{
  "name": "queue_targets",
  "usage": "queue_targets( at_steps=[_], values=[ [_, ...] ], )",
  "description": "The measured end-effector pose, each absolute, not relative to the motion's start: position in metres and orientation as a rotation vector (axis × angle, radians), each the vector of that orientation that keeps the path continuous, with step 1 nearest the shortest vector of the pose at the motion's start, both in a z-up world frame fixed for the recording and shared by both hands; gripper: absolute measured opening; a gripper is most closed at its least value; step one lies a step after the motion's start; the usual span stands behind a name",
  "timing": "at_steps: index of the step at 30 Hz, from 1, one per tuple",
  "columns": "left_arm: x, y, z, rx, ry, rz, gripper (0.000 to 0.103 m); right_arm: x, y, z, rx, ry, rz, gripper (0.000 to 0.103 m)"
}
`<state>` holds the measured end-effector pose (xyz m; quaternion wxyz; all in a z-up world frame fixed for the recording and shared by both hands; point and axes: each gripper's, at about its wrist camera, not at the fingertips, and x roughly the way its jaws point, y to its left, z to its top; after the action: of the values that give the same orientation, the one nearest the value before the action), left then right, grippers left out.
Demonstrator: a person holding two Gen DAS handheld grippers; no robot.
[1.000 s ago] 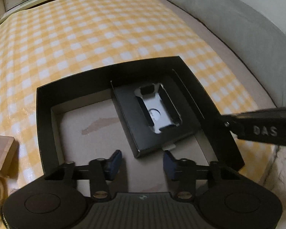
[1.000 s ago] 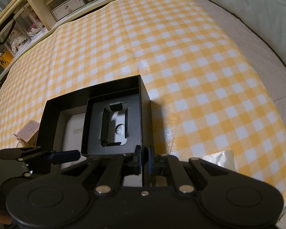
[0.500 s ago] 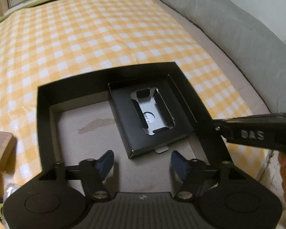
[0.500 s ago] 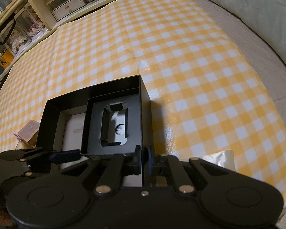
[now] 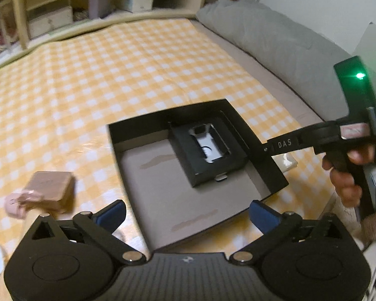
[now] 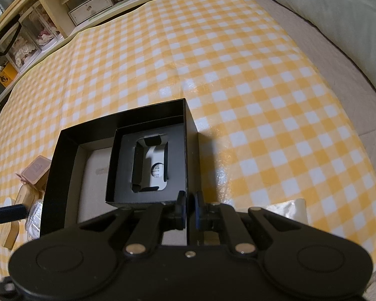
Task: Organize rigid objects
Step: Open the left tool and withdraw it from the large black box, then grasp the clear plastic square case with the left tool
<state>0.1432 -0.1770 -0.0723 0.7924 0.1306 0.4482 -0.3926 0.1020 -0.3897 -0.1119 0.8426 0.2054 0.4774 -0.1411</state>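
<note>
Cardboard, black outside and bare grey-brown within, forms the open box (image 5: 270, 165) that lies on the yellow-and-white checked cloth (image 5: 112, 75); everything here is placed from that box. Well to its left sits a small pink case (image 5: 51, 186), with a pale pink item touching the case's near-left corner. Just before the box's near wall the left gripper (image 5: 188, 214) hangs with its blue pads (image 5: 262, 217) spread wide, its jaws opening with nothing between them. Inside the box, in the far right corner, rests a smaller black insert tray (image 5: 188, 148) with a rectangular cut-out showing a grey part. On the box's right wall the right gripper (image 6: 188, 208) is clamped, jaws pinched tight on that thin wall. A hand (image 5: 348, 175) holds its handle, right of the box.
</note>
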Motion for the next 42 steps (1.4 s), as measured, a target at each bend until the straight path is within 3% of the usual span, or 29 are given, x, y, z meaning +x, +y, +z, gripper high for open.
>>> queue_targets(
  at_steps=[18, 42],
  values=[
    [0.157, -0.091, -0.07, 0.431, 0.807, -0.703, 0.103, 0.102, -0.388, -0.112, 0.419, 1.013, -0.299, 0.007],
    [0.133, -0.136, -0.158, 0.874, 0.634, -0.674, 0.103, 0.104, -0.388, -0.113, 0.407, 1.018, -0.302, 0.007]
  ],
)
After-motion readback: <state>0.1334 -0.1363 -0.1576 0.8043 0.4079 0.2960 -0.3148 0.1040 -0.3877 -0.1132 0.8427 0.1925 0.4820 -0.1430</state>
